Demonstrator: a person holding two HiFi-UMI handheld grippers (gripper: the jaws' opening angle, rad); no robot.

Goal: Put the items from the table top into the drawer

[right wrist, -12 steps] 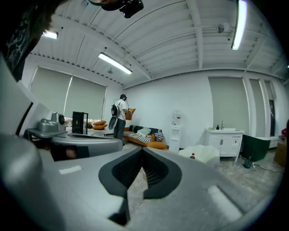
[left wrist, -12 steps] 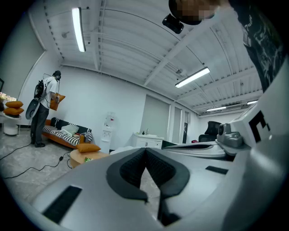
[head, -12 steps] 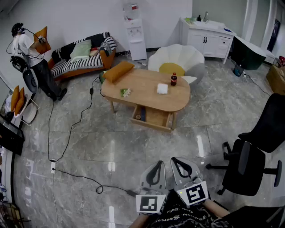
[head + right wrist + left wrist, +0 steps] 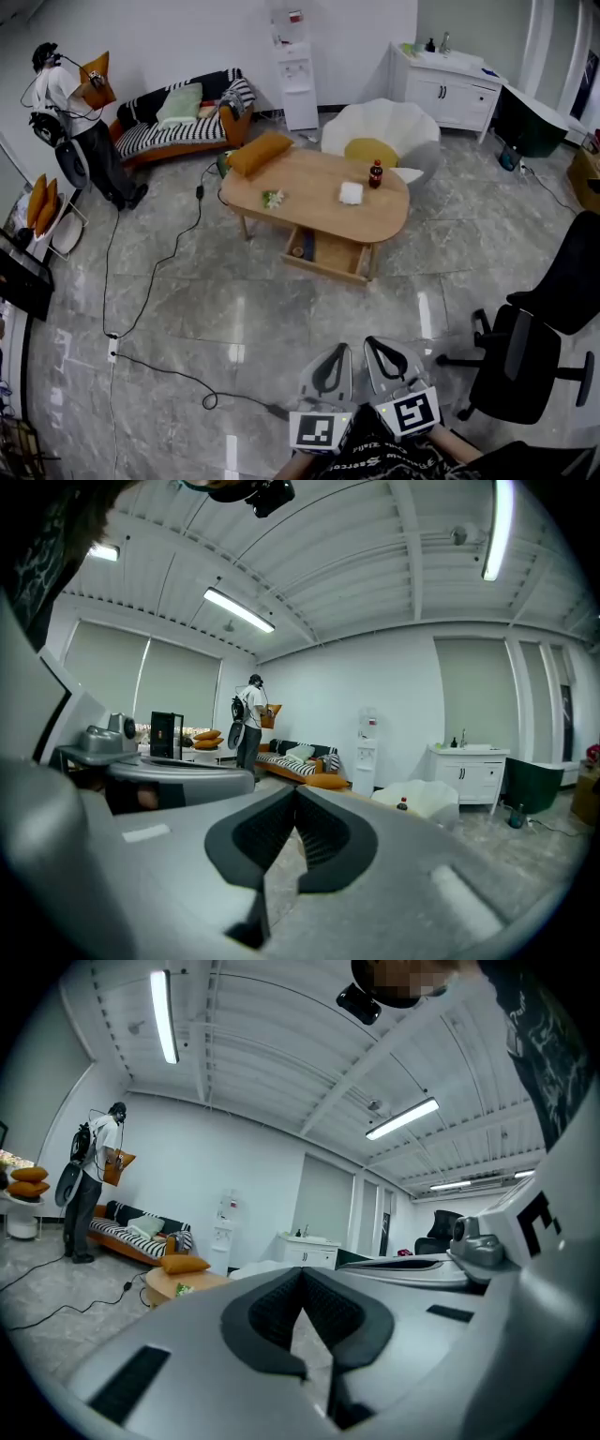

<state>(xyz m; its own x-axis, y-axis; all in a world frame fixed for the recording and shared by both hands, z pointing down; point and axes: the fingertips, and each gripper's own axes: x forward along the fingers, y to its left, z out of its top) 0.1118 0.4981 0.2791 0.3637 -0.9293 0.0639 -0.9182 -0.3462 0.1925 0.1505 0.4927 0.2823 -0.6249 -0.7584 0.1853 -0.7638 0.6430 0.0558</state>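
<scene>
A wooden oval table [image 4: 319,214] stands far ahead across the floor. On it lie an orange cushion [image 4: 259,153], a small flower bunch [image 4: 273,198], a white packet [image 4: 351,193] and a dark cola bottle [image 4: 376,173]. Its drawer [image 4: 330,254] is pulled open toward me, with something small at its left end. My left gripper [image 4: 338,347] and right gripper [image 4: 372,342] are held side by side at the bottom of the head view, far from the table. Both are shut and empty. The left gripper [image 4: 302,1275] and the right gripper [image 4: 293,795] show their pads meeting.
A black office chair [image 4: 530,352] stands at my right. A cable [image 4: 155,281] runs over the tiled floor on the left. Behind the table are a white shell chair [image 4: 384,127], a striped sofa [image 4: 178,117], a water dispenser [image 4: 298,70] and a white cabinet [image 4: 450,86]. A person [image 4: 80,117] stands far left.
The head view has shifted slightly, so the table and room sit a little lower and further right in the picture. Both grippers keep the same shut pose.
</scene>
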